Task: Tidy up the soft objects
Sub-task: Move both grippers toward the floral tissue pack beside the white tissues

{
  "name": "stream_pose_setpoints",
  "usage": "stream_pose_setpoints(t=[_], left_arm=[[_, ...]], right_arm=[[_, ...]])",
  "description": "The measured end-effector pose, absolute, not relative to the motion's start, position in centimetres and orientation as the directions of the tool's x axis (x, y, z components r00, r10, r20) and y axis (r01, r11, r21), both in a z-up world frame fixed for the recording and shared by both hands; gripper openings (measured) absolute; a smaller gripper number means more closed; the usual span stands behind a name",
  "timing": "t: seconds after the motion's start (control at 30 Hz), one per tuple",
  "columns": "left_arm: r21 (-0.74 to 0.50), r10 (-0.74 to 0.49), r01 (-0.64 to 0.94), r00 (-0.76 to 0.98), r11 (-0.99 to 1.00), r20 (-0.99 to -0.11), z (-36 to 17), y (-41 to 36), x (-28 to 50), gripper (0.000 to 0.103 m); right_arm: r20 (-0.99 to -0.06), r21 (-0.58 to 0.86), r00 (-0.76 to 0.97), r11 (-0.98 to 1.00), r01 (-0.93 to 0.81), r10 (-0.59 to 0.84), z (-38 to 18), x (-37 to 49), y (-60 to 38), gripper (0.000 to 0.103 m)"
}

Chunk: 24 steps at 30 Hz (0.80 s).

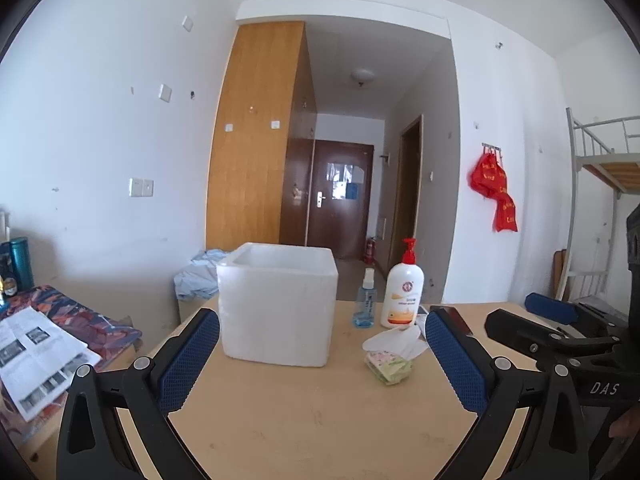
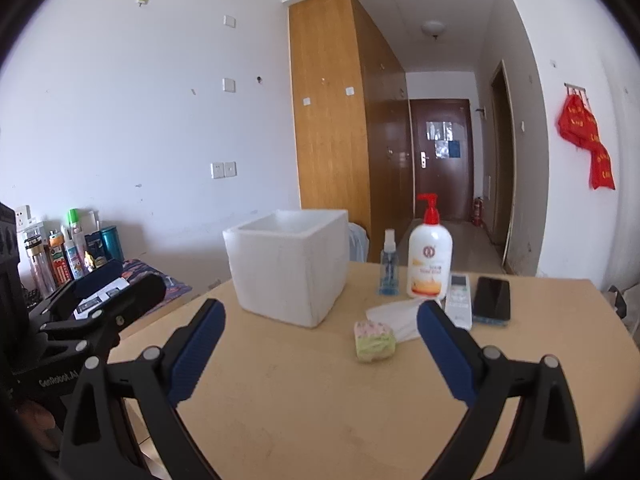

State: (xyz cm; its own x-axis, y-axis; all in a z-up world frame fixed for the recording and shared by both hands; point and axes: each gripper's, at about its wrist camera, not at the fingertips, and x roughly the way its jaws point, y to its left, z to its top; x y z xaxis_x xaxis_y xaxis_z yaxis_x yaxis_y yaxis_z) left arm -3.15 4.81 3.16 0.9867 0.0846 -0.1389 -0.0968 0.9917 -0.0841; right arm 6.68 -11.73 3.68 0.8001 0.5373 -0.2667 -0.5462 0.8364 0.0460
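Currently both the left claw [image 1: 322, 354] and right claw [image 2: 320, 340] are hovering apart, gripping nothing, over the pale wooden bench [image 2: 320, 400]. At centre frame, the small green-and-pink soft packet [image 2: 375, 341] is lying beside the open white foam box [image 2: 288, 266]; a careless reach risks toppling the red-pump lotion bottle [image 2: 429, 256].

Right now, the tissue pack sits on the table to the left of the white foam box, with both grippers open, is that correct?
Not quite: in both wrist views the tissue pack sits right of the white foam box, on the table. The left gripper and right gripper are open.

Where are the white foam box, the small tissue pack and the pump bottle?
white foam box [image 1: 276, 312], left wrist view, middle of its front wall.
tissue pack [image 2: 375, 341], right wrist view, middle of its top face.
pump bottle [image 2: 430, 264], right wrist view, middle of its white body.
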Motion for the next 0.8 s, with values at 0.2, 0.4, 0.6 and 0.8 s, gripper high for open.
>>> stream_pose_setpoints(t=[0.2,0.4,0.6,0.8], left_arm=[[-0.079,0.071,-0.085,0.985,0.993,-0.159,1.3,4.8,-2.9,0.103],[-0.076,0.077,-0.092,0.981,0.993,-0.176,0.2,4.8,-2.2,0.103],[-0.075,0.048,-0.063,0.983,0.995,-0.178,0.2,4.4,-2.0,0.103],[-0.072,0.008,-0.022,0.981,0.997,-0.192,0.2,3.2,-1.3,0.103]], right_arm=[[-0.278,0.028,0.815,0.852,-0.522,0.509,2.1,6.7,-11.7,0.098],[-0.277,0.037,0.815,0.853,-0.521,0.509,2.1,6.7,-11.8,0.098],[-0.272,0.050,0.831,0.870,-0.491,0.485,1.9,6.5,-13.0,0.098],[-0.275,0.075,0.850,0.891,-0.447,0.449,2.1,6.3,-15.4,0.098]])
